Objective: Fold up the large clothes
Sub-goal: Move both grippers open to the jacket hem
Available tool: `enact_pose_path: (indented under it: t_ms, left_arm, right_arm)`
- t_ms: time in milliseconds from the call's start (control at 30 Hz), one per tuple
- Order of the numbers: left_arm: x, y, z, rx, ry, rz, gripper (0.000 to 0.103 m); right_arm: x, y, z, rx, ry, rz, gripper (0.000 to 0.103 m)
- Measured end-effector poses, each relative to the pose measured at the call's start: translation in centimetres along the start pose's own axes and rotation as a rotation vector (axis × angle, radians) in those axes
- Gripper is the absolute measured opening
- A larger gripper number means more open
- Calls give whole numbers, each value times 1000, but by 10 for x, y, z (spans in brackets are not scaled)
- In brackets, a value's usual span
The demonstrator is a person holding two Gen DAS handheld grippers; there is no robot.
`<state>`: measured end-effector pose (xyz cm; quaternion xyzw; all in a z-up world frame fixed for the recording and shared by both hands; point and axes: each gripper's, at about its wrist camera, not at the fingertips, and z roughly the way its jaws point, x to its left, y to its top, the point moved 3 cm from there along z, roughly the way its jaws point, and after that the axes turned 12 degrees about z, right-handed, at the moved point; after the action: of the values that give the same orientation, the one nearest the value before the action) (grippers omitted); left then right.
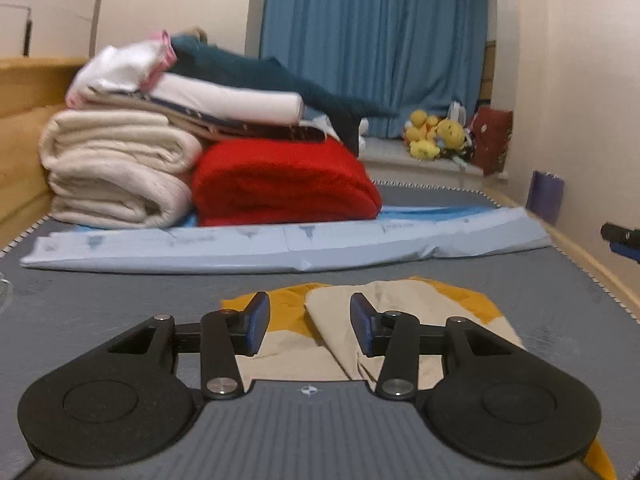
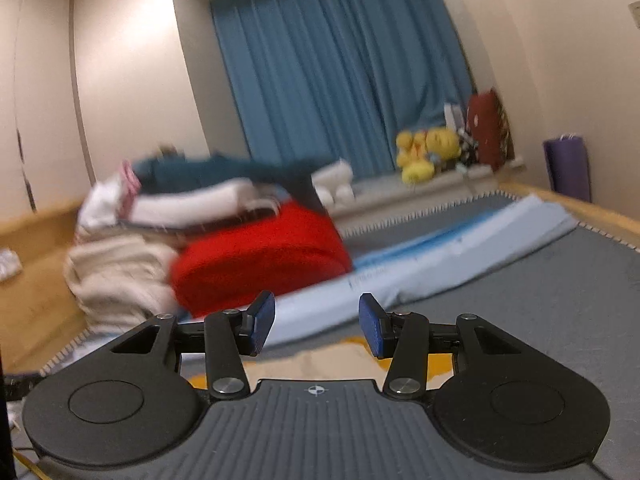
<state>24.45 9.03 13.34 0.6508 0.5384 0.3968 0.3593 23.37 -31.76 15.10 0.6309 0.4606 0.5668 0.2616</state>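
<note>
Hovering over the folded tan-and-mustard garment [image 1: 400, 320] on the grey mat [image 1: 100, 288]: left claw [image 1: 310, 326] and right claw [image 2: 316, 326] part-open, empty, apparently released.

Both wrist views look low across the grey mat [image 1: 120, 304], sharing the folded pile [image 1: 280, 180] and blue curtain [image 2: 340, 72].

Low in the left wrist frame, the beige-and-mustard folded garment [image 1: 372, 320] lies on the grey mat [image 1: 120, 292]. Behind it, across mid-frame, stretches the pale blue folded plastic sheet [image 1: 280, 246]. Upper left, the stack of folded cream and white textiles [image 1: 116, 168] sits left of the red folded blanket [image 1: 284, 184]; yellow plush toys [image 1: 436, 136] sit far right, behind.
</note>
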Motion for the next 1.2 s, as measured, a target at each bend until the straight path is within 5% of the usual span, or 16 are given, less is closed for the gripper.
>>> enact_pose_path:
  t_ms: [467,667,733,900,1000,1100,1200]
  left_arm:
    - [-27,35,-283,-224,8,24,49]
    - [-34,44,-353,-275,15,7,52]
    - [-39,41,-365,-295,6,7,60]
    - [-49,-3,-332,-252,-22,6,62]
    - [-50,-54,-277,-180,-18,-12,51]
    - [-49,-117,-219,-50,25,-23,25]
    - [-44,-174,-175,94,52,-63,17]
  right_arm:
    - [16,95,-290,-291,68,-144,49]
    - [-5,118,-363,-385,59,-98,52]
    - [-18,118,-371,-400,39,-81,55]
    - [-57,92,-343,-313,-44,-59,56]
    - [-94,48,-295,-188,-132,-50,56]
    - [-126,0,-252,-81,-207,-39,31]
    - [-154,-44,-202,26,-265,-32,18]
